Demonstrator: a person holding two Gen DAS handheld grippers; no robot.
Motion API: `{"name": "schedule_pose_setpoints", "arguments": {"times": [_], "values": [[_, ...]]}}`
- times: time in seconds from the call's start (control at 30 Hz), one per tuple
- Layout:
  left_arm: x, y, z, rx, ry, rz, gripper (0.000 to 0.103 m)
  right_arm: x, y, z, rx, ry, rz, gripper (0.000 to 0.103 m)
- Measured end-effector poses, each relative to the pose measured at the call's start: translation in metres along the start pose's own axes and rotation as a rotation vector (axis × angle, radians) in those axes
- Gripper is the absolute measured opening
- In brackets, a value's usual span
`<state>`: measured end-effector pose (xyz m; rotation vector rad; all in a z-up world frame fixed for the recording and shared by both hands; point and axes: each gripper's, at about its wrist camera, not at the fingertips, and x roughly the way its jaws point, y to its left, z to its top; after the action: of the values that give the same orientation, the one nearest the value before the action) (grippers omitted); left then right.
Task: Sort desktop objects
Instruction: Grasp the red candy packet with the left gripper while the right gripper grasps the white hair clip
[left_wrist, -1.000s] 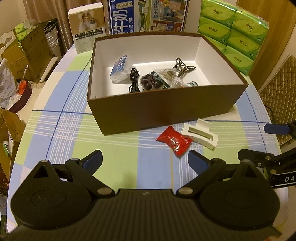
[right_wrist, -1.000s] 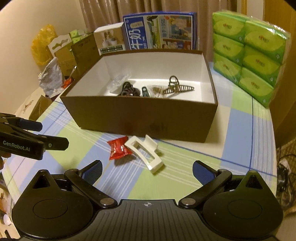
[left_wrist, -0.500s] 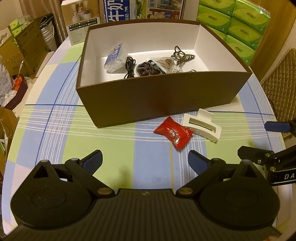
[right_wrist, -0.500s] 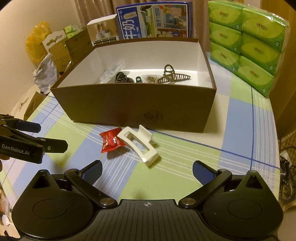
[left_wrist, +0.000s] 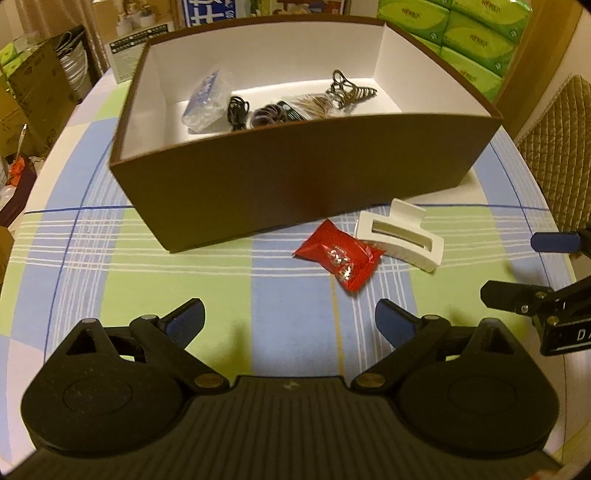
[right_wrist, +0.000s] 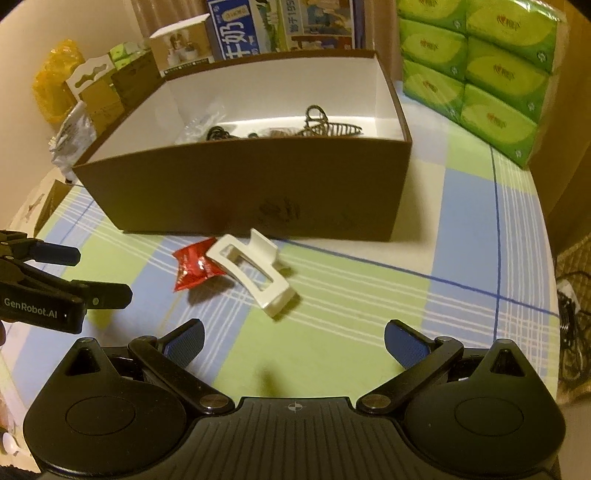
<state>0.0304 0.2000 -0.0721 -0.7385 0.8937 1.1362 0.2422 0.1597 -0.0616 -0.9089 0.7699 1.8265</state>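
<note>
My right gripper (right_wrist: 293, 341) is spread wide, empty, above the tablecloth (right_wrist: 369, 317). White clip (right_wrist: 255, 275) lies just in front of the box (right_wrist: 258, 192), touching the red packet (right_wrist: 194, 267) on its left. Left gripper (right_wrist: 92, 275) is also spread, left of packet.

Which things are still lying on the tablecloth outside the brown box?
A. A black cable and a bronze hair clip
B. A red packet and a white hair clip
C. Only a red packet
B: the red packet and white hair clip lie touching, just in front of the brown box.
</note>
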Motion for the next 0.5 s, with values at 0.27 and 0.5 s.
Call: {"name": "schedule_pose_setpoints", "arguments": {"times": [0.27,0.5], "values": [[0.021,-0.007,-0.002,0.086,0.008,-0.039,0.096,0.012,-0.012,-0.007,0.031,0.039,-0.022,0.101],[0.034,-0.006,0.007,0.09,0.01,-0.073,0.094,0.019,-0.023,-0.008,0.061,0.057,-0.048,0.101]]}}
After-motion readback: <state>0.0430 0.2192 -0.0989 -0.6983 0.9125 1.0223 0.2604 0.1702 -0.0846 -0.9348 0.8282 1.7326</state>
